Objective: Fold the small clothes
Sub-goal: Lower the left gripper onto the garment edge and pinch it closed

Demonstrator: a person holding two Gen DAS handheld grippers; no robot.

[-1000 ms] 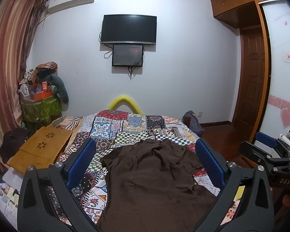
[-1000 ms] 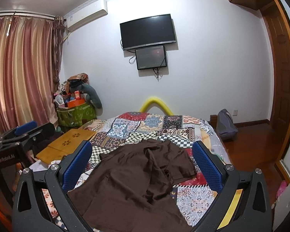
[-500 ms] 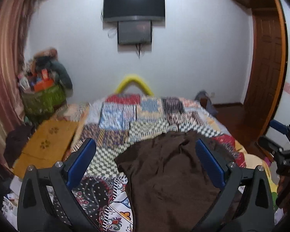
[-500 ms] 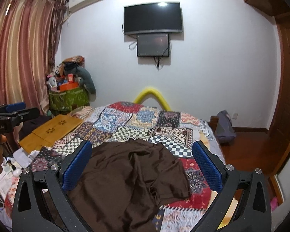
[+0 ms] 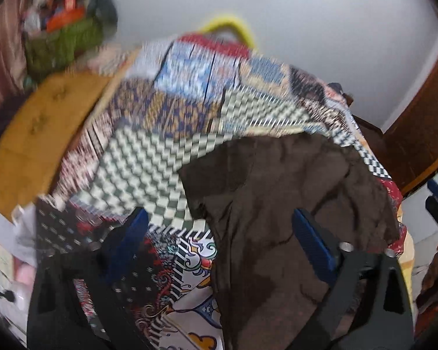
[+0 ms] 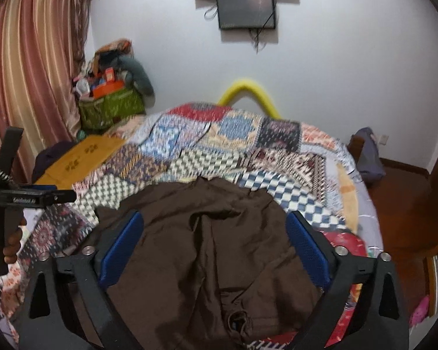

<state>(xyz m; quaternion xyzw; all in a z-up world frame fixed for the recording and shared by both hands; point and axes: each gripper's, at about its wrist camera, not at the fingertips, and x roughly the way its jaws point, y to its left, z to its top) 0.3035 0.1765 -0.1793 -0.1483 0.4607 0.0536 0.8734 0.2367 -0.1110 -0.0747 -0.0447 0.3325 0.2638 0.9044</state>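
So both grippers are over the bed, tilted down at the brown garment (image 6: 207, 242), which lies crumpled on the patchwork quilt (image 6: 233, 145). The right gripper (image 6: 214, 233) has its blue pads spread wide with cloth below them, nothing pinched. Same for the left gripper (image 5: 219, 233): wide apart, gripping nothing, one pad over the quilt and one over the garment's edge. Both sets of jaws have just been closing a bit. Left view's pretty blurry.
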